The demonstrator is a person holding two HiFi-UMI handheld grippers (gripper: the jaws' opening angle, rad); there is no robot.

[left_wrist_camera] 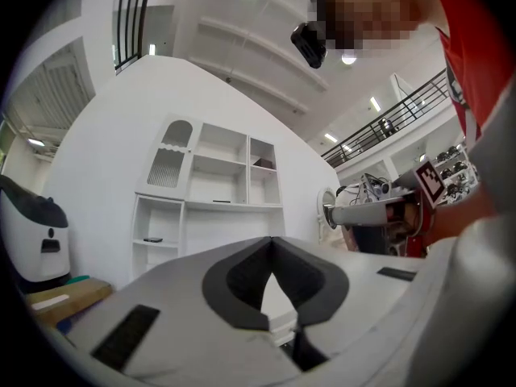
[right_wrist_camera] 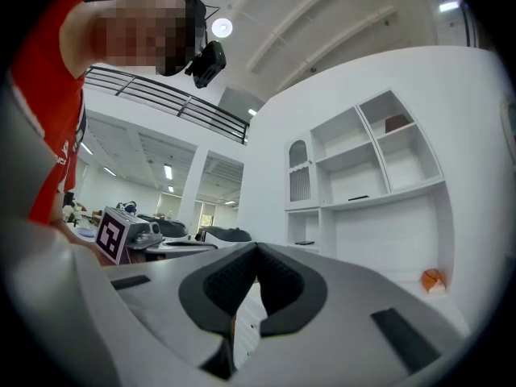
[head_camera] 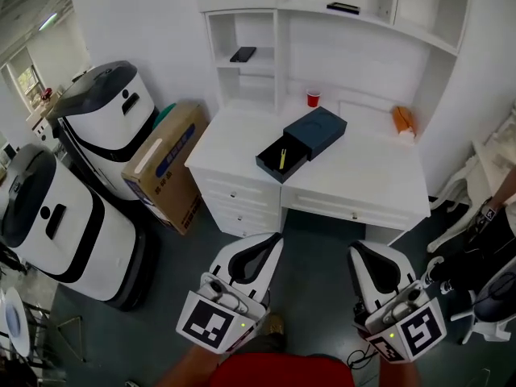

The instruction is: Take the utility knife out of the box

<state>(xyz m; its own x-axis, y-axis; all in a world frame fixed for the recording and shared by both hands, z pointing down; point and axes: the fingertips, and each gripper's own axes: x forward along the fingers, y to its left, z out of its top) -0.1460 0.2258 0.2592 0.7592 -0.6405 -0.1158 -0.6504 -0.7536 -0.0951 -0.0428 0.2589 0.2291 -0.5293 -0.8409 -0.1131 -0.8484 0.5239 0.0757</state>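
Observation:
A dark blue box (head_camera: 305,142) lies on the white desk (head_camera: 379,180), its drawer slid out toward the front left. In the drawer lies a thin yellow utility knife (head_camera: 283,157). My left gripper (head_camera: 276,237) and right gripper (head_camera: 352,250) hover over the floor in front of the desk, well short of the box, both shut with nothing held. In the left gripper view the jaw tips (left_wrist_camera: 271,240) meet in front of the white shelving; in the right gripper view the tips (right_wrist_camera: 256,247) also meet.
A red cup (head_camera: 314,97) and an orange object (head_camera: 403,120) stand at the desk's back. A cardboard carton (head_camera: 165,165) leans left of the desk beside two white-and-black machines (head_camera: 72,216). A chair (head_camera: 484,264) stands at right. Shelves (head_camera: 242,55) rise behind the desk.

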